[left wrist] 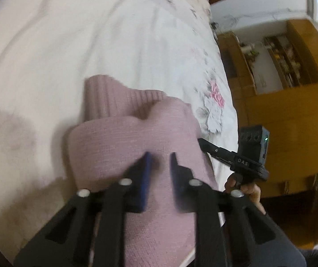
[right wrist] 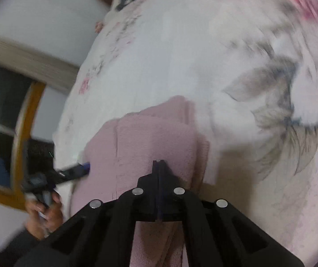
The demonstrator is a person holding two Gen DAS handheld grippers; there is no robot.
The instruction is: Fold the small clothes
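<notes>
- Both tools are seen over the pink knit top (left wrist: 136,138), which is laid on the flowery bed cover (left wrist: 92,33).
- Left gripper (left wrist: 160,162): the jaws are held apart above the cloth.
- Right gripper (right wrist: 159,166): the jaws are pressed together; whether cloth is pinched cannot be told.
- A fold seems to be half done.
- Next, the top layer likely needs to be laid flat.

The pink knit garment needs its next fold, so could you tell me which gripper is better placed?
Probably the left gripper: its fingers are open over the pink knit garment.
</notes>
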